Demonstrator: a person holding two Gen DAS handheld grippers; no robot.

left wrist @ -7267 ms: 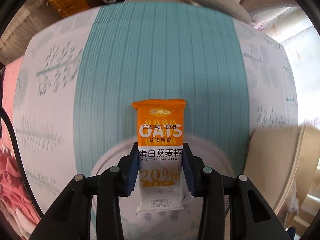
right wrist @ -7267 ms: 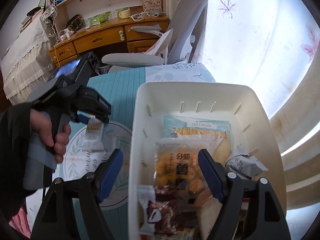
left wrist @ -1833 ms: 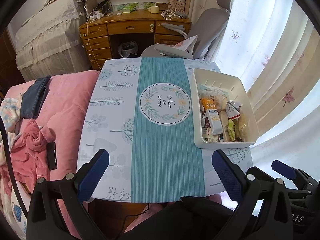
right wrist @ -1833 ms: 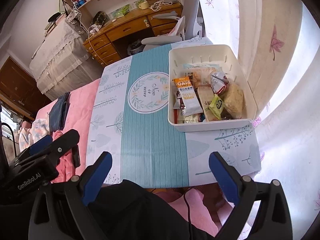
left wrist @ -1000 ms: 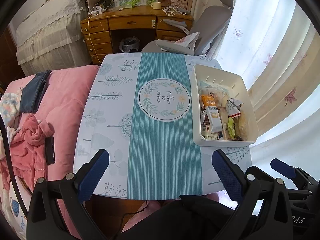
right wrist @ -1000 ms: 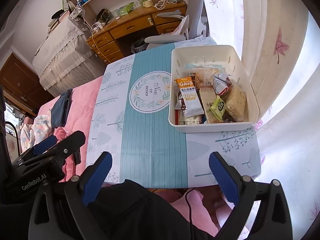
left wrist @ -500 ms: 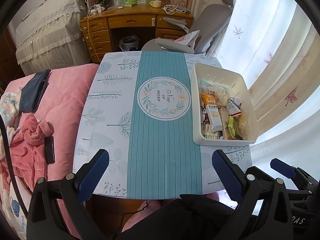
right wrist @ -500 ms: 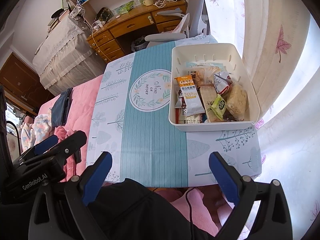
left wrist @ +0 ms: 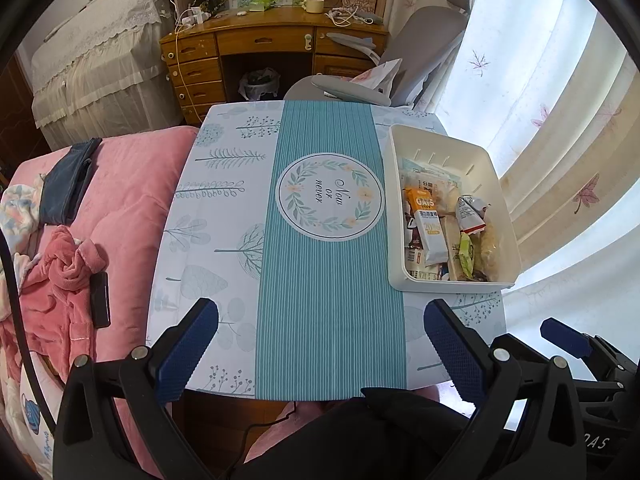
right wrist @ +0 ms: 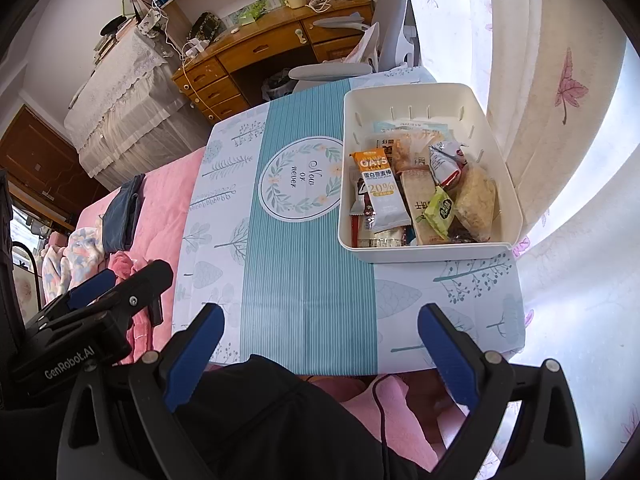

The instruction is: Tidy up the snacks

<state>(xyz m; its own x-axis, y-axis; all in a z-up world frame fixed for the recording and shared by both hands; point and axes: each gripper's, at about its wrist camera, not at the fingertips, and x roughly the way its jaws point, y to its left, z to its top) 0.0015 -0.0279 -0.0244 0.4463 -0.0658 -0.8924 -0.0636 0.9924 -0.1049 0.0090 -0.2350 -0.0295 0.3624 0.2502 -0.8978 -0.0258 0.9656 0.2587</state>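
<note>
In the left wrist view, the left gripper (left wrist: 320, 346) with its black frame and blue ribbed pads stood at the bottom of the frame, its tongs wide apart and holding nothing, above the near edge of the table covered by a pale cloth with a teal striped runner (left wrist: 328, 280). On the right side of that frame lay the white rectangular plastic bin (left wrist: 502, 200), and all the snacks that could be seen were inside it, among them the orange and white oat bar packet (left wrist: 428, 226). The cloth itself carried no loose packet. In the right wrist view, the right gripper (right wrist: 320, 352) was also at the bottom of the frame, tongs likewise spread and empty, and the bin was in the upper right part of the frame, with the oat bar packet along its left wall. The bin lay forward and to the right of both grippers, well apart from them, and its long axis ran away from the person, the same way as the runner. The oat bar packet followed this axis. I judged the right gripper to be the nearer one, so any further move to the bin would suit it better; the sorting itself looked finished.
</note>
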